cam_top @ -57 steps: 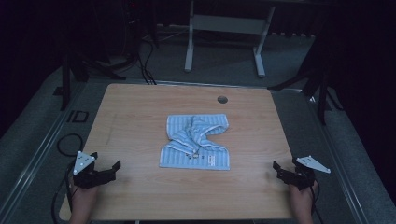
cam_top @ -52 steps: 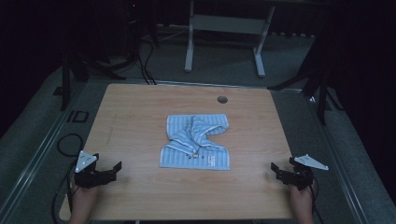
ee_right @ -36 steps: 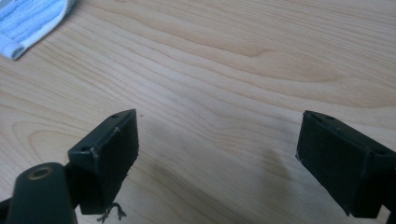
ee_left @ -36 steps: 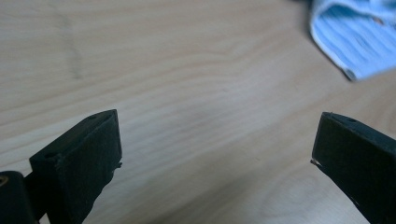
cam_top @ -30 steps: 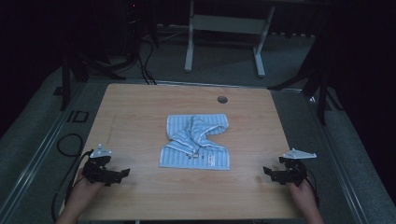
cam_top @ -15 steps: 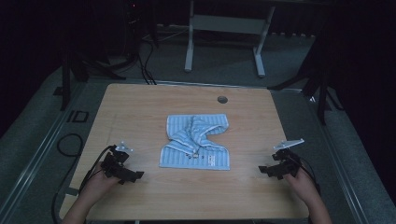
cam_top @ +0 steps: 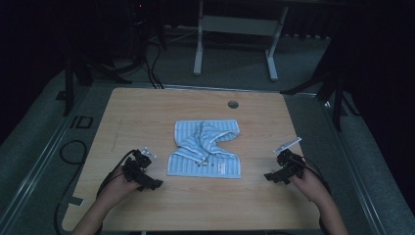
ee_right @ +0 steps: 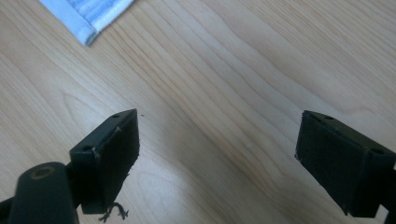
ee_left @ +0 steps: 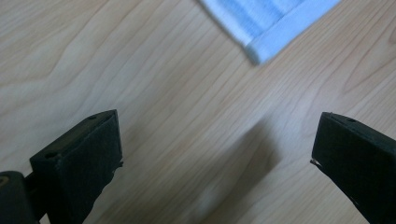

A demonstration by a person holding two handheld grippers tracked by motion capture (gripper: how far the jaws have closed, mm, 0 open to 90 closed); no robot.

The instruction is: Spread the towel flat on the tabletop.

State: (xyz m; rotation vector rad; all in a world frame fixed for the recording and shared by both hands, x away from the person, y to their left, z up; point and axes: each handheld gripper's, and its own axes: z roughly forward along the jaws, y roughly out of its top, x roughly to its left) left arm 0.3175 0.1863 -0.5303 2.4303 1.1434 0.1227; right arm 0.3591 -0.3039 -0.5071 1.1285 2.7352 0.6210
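Blue-and-white striped cloth, a towel (cam_top: 204, 149), lay rumpled at the centre of the wooden table (cam_top: 147, 112), its far half twisted and bunched, its near edge flat. The left gripper (cam_top: 155, 184) sat at about seven o'clock from it, the right gripper (cam_top: 268, 176) at about four o'clock, each near a bottom corner yet apart from the fabric. Both had their jaws spread wide and held nothing; each gripper view caught a towel corner (ee_left: 261, 55) (ee_right: 88, 35) just ahead. By my judgement nothing was gripped yet: seizing the corners and smoothing or folding remained undone.
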